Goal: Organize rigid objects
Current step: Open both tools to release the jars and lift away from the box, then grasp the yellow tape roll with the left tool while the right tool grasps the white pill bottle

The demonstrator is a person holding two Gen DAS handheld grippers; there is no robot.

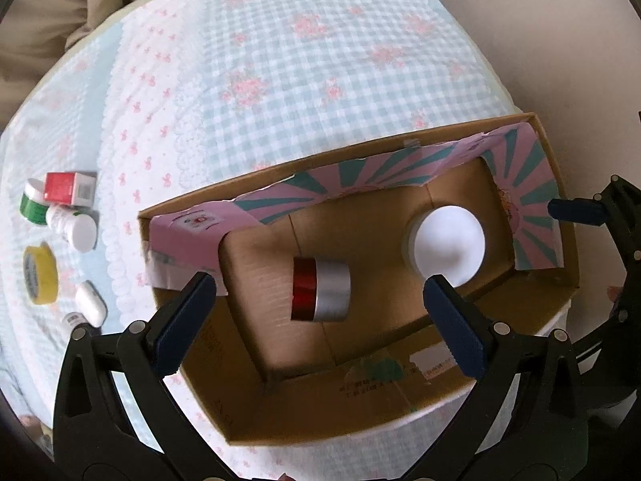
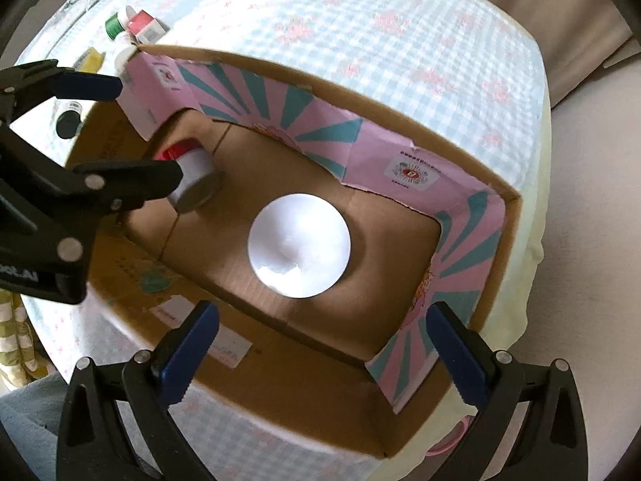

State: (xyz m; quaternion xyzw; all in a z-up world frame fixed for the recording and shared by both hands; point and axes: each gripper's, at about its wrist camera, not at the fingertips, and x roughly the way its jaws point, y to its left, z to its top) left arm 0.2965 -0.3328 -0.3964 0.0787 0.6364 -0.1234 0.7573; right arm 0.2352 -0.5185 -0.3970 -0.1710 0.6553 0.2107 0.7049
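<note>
An open cardboard box with pink and teal flaps sits on the checked cloth. Inside lie a red and silver can on its side and a white round jar. My left gripper is open above the box, empty, over the can. My right gripper is open and empty above the box's near edge, over the white jar. The left gripper also shows in the right wrist view; a fingertip of the right one shows in the left wrist view.
Loose items lie on the cloth left of the box: a red and white carton, a green-banded jar, a white bottle, a yellow tape roll, a small white case. The bed edge curves at right.
</note>
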